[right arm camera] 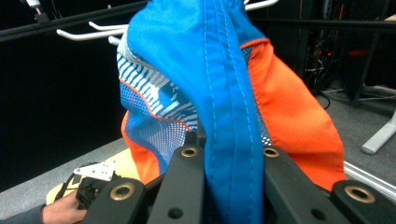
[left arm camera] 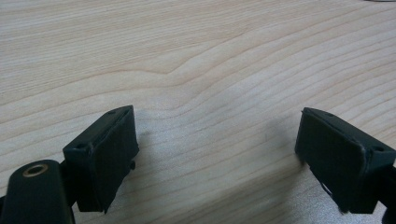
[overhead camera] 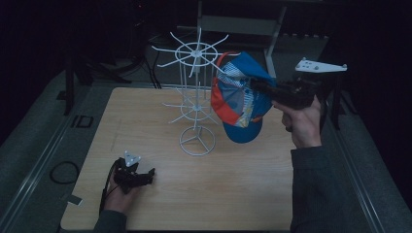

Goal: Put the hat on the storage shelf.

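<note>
Right gripper raised above the far right part of the wooden table, jaws pinched together on a fold of a blue and orange baseball cap. Cap hanging in the air from that pinch, crown uppermost, blue brim lowest, long axis close to vertical. In the right gripper view, a stitched blue band of the cap squeezed between the two black jaws, orange panel to one side, patterned mesh to the other.

Key relation: white wire display rack just to the left of the cap, upper ring of prongs level with the cap's top, nearest prong tips touching or almost touching the fabric; cannot tell which. Judged next move, if hanging is the aim: a short shift leftward, cap opening over a prong tip. Right hand much the nearer to the rack.

Left gripper low at the near left of the table, well apart from rack and cap, jaws spread wide over bare wood, holding nothing.
</note>
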A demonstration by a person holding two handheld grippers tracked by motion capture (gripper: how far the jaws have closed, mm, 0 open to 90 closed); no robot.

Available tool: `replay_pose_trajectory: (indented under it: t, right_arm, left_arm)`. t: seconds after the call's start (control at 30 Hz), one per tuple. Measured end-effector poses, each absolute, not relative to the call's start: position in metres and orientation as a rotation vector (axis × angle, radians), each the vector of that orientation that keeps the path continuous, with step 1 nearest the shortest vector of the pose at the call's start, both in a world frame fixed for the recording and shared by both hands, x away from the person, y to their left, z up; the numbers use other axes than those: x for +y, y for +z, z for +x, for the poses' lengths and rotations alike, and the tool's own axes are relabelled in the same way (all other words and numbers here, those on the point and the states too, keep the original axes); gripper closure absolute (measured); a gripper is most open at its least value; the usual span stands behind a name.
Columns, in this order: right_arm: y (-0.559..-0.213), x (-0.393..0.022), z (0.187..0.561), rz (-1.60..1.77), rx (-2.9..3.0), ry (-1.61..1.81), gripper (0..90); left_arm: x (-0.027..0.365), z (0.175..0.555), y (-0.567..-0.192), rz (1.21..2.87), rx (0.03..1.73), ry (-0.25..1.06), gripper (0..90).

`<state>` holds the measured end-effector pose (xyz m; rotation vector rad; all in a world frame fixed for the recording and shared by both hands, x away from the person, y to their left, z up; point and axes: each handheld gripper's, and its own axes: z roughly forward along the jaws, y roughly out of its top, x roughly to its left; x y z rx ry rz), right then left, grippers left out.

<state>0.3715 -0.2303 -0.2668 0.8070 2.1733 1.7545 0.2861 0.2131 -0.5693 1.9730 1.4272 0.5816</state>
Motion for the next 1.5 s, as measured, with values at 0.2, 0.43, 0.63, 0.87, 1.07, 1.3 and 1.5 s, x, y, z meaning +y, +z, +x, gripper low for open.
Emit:
replay_pose_trajectory:
  t: [0.2, 0.43, 0.63, 0.87, 1.07, 1.3, 1.5]
  right_arm:
    - [-0.275, -0.22, 0.376, 0.812, 2.21, 1.732, 86.7]
    - [-0.283, -0.213, 0.38, 0.823, 2.238, 1.721, 86.4]
    - [-0.288, -0.208, 0.382, 0.822, 2.261, 1.706, 85.9]
    - [-0.296, -0.206, 0.383, 0.824, 2.278, 1.684, 84.4]
    - [-0.302, -0.21, 0.382, 0.826, 2.286, 1.672, 78.8]
    - [-0.31, -0.211, 0.374, 0.817, 2.304, 1.547, 65.1]
    - [-0.315, -0.215, 0.368, 0.854, 2.287, 1.473, 50.7]
  left_arm:
    - [0.213, 0.286, -0.569, 1.972, 1.428, 0.581, 13.3]
    - [0.213, 0.286, -0.569, 1.968, 1.429, 0.582, 13.3]
    - [0.213, 0.286, -0.569, 1.971, 1.428, 0.581, 13.3]
    - [0.213, 0.286, -0.569, 1.974, 1.426, 0.583, 13.3]
    - [0.213, 0.286, -0.569, 1.97, 1.427, 0.585, 13.3]
    - [0.213, 0.286, -0.569, 1.969, 1.428, 0.583, 13.4]
    - [0.213, 0.286, -0.569, 1.969, 1.428, 0.583, 13.3]
